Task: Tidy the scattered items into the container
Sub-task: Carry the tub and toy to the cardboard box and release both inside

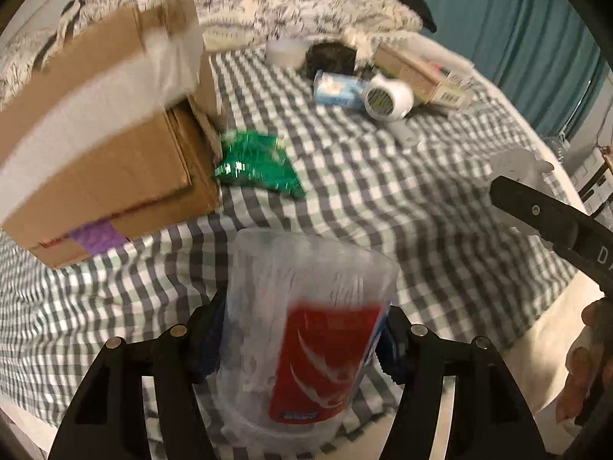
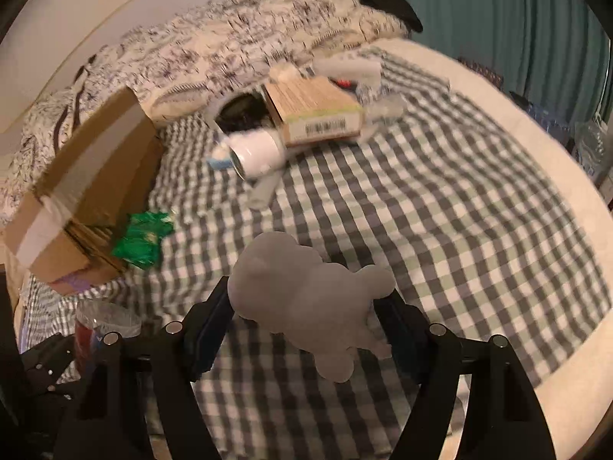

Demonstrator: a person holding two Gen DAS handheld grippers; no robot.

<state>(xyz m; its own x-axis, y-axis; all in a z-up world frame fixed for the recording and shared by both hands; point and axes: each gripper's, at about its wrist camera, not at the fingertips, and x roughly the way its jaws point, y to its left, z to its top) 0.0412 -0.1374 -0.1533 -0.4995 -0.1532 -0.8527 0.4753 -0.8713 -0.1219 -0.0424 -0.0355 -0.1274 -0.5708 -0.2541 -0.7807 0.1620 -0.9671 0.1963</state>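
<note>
Nearest in the left wrist view, the left claw (image 1: 302, 339) is clamped on a clear plastic tub (image 1: 306, 318) with a red label (it appears to be filled with thin white sticks), its pads pressing both sides of the tub above the checked bedspread (image 1: 383, 199). In the right wrist view, the right claw (image 2: 304, 316) grips a grey soft toy (image 2: 306, 287), which fills the gap between its fingers and juts out ahead of them.

Farther off, to the left, a crumpled green packet (image 1: 256, 165) lies on the bedspread against an open cardboard box (image 1: 103, 153).

Beyond, near the far end of the bed, lie a white handheld fan (image 1: 387, 97), a blue-and-white pack (image 1: 337, 88), a flat brown carton (image 2: 314, 111), a black round object (image 1: 331, 55) and a white roll (image 1: 287, 50), with a patterned duvet (image 2: 230, 46) behind.
</note>
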